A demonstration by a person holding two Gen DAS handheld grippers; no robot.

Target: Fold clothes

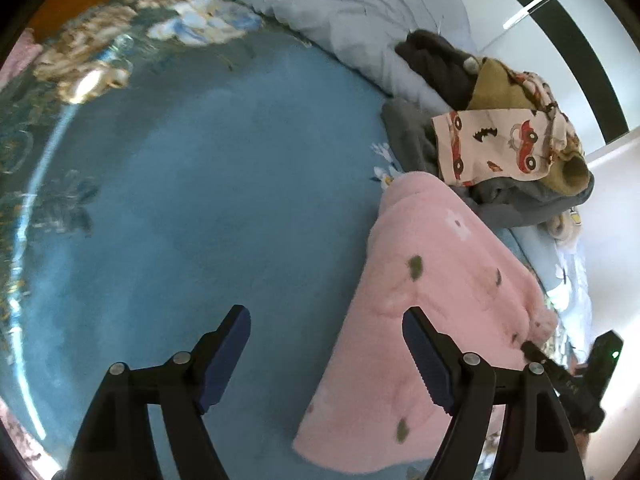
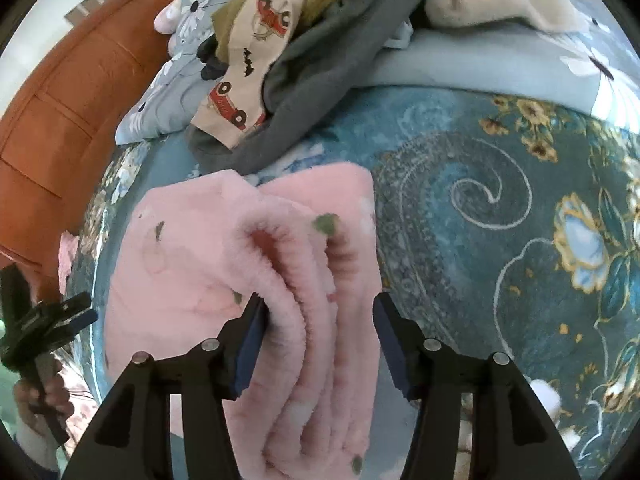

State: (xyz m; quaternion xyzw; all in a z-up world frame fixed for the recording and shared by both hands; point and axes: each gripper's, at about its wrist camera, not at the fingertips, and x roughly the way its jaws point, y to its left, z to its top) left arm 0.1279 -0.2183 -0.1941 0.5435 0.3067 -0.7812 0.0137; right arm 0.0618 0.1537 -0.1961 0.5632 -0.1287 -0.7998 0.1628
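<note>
My right gripper [image 2: 318, 336] is spread wide around the thick folded edge of the pink blanket [image 2: 224, 248] lying on the bed [image 2: 480, 208]. My left gripper [image 1: 326, 344] hangs wide and empty beside it. A pile of clothes [image 1: 500, 148] crowds the bed's far edge, touching the blanket.

pink fleece garment [image 2: 224, 264], teal floral bedspread [image 2: 500, 216].

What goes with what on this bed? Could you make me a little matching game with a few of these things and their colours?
Things:
1. fluffy garment
2. headboard
3. bedspread
4. car-print cloth

Colours:
A. orange-brown
B. cream with red cars
C. pink
D. teal with flowers

Pairs: 1-C, 2-A, 3-D, 4-B
</note>
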